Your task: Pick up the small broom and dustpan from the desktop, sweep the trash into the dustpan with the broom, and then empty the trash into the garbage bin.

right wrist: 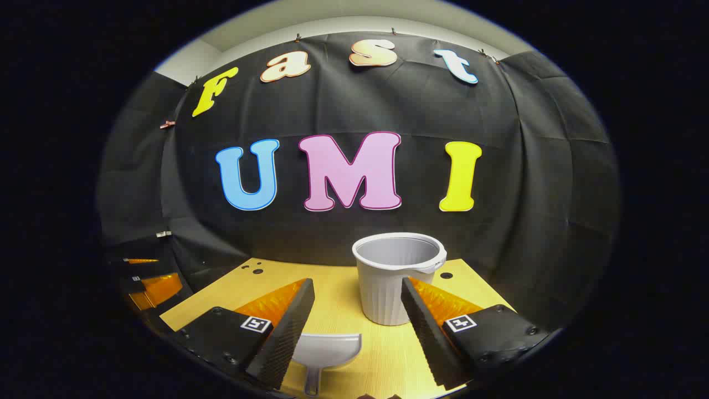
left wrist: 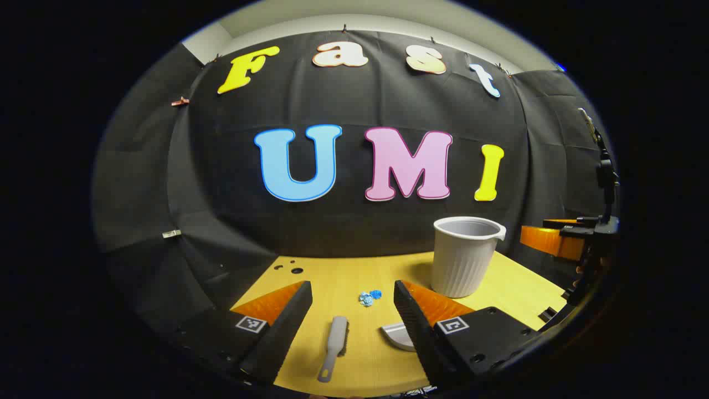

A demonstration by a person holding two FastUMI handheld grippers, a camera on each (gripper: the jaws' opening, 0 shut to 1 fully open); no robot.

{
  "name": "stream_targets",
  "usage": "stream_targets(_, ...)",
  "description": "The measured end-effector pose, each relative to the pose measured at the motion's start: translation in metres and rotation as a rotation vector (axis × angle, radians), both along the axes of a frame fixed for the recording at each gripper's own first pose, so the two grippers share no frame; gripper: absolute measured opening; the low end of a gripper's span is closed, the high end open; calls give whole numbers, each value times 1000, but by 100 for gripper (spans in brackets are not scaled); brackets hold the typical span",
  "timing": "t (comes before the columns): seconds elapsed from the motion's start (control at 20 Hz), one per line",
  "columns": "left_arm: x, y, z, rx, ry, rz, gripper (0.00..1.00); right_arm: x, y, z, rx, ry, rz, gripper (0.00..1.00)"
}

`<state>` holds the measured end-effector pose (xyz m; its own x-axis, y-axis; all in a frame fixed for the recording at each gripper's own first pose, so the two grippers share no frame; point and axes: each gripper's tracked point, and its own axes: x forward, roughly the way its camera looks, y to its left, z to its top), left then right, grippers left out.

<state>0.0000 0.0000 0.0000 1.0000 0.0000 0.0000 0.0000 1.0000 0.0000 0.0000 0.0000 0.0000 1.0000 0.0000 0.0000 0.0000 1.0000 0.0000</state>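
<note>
A small grey broom [left wrist: 334, 348] lies flat on the wooden desktop [left wrist: 332, 282], between the fingers of my open left gripper [left wrist: 353, 302] and below them. Blue crumpled trash [left wrist: 369, 297] sits just beyond it. The grey dustpan [left wrist: 399, 335] peeks out beside my left gripper's right finger. In the right gripper view the dustpan [right wrist: 327, 350] lies on the desktop [right wrist: 338, 310] with its handle toward me, near the left finger of my open right gripper [right wrist: 358, 307]. The grey ribbed garbage bin [right wrist: 397, 277] stands upright just past the right gripper; it is also the bin [left wrist: 465, 255] at the right in the left gripper view.
The other gripper [left wrist: 576, 238] hangs at the far right edge in the left gripper view, and the left one [right wrist: 147, 282] shows at the left edge in the right gripper view. Small holes [left wrist: 288, 270] mark the desktop's far left corner. Black cloth walls close the back.
</note>
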Motion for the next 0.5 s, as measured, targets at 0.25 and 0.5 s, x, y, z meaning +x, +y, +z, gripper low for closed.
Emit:
stream_targets(0.25, 6, 1, -14, 1, 57, -7, 94, 7, 9, -7, -16, 27, 33, 97)
stream_targets(0.5, 17, 8, -16, -26, 73, -20, 94, 10, 4, -9, -40, 35, 15, 97)
